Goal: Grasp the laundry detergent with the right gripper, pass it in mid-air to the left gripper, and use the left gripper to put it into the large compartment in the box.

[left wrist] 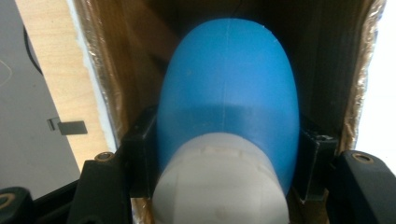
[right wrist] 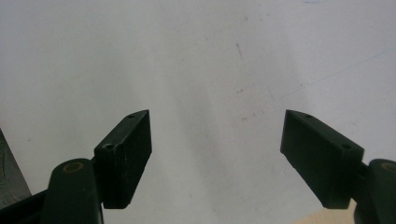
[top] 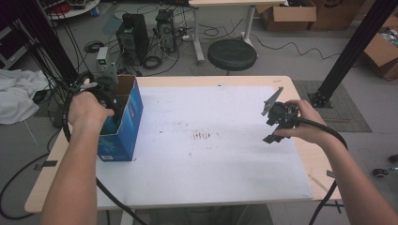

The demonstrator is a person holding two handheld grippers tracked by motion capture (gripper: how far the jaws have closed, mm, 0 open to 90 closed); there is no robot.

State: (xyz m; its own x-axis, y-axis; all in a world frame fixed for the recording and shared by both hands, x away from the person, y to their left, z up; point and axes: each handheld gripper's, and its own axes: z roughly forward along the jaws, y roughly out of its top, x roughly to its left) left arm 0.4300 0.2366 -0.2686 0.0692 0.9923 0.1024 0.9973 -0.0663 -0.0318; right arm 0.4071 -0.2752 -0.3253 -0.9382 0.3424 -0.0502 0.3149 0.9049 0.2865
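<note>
An open cardboard box (top: 123, 126), blue on the outside and brown inside, stands at the table's left edge. My left gripper (top: 112, 105) reaches down into it. In the left gripper view its two black jaws press on either side of a smooth blue egg-shaped object (left wrist: 229, 84) with a white ribbed end, and the box's brown walls (left wrist: 135, 56) rise around it. My left gripper (left wrist: 226, 154) is shut on this object. My right gripper (top: 271, 126) hovers over the right part of the white sheet (top: 211, 154). It (right wrist: 217, 149) is open, with nothing between its jaws.
The white sheet covers most of the wooden table (top: 305, 154). Behind the table a black stool (top: 232, 54) and computer towers (top: 133, 37) stand on the floor among cables. A black frame post (top: 347, 51) rises at the right, and a white cloth (top: 16, 93) lies at the left.
</note>
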